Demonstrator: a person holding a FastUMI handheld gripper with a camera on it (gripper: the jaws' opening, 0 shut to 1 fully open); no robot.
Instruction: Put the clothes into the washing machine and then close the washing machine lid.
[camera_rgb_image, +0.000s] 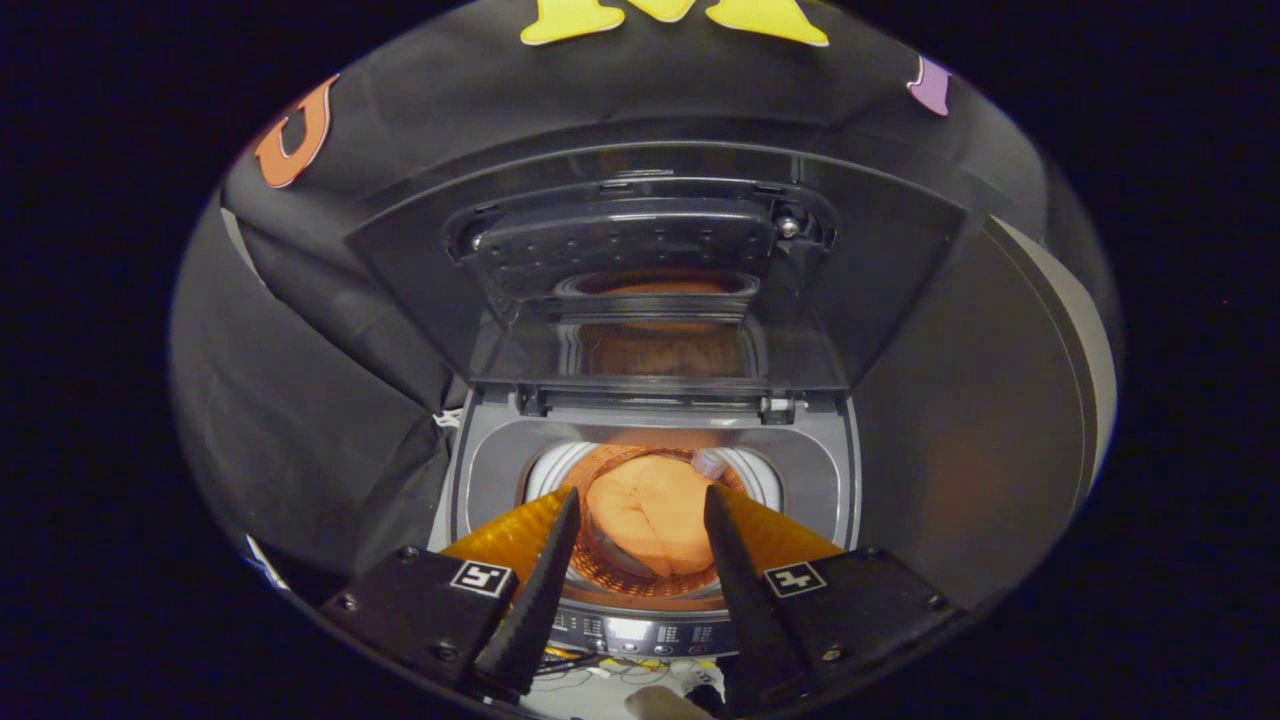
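Already the clothes (645, 520), an orange bundle, lie in the drum (600, 575) of the washer (480, 470), so we judge the loading step done and the closing step in hand. We see the gripper (641, 507) held above the opening, its fingers parted with nothing between them; the bundle sits below and beyond the gap, not touched by either finger. The lid (620, 250) stands raised at the back, folded, its glass reflecting the orange load. The next move, as we read it, calls for lifting the gripper up and back to the lid's free edge, catching that edge with a finger, and drawing it forward and down without letting it slam.

Several things stay uncertain. The fingers hide the drum's near flanks, so we cannot tell whether any cloth hangs over the rim. A small pale object (709, 462) at the drum's far right edge is too small to identify. The control panel (640, 635) is half covered by the fingers. The lid's hinge action is hard to make out.
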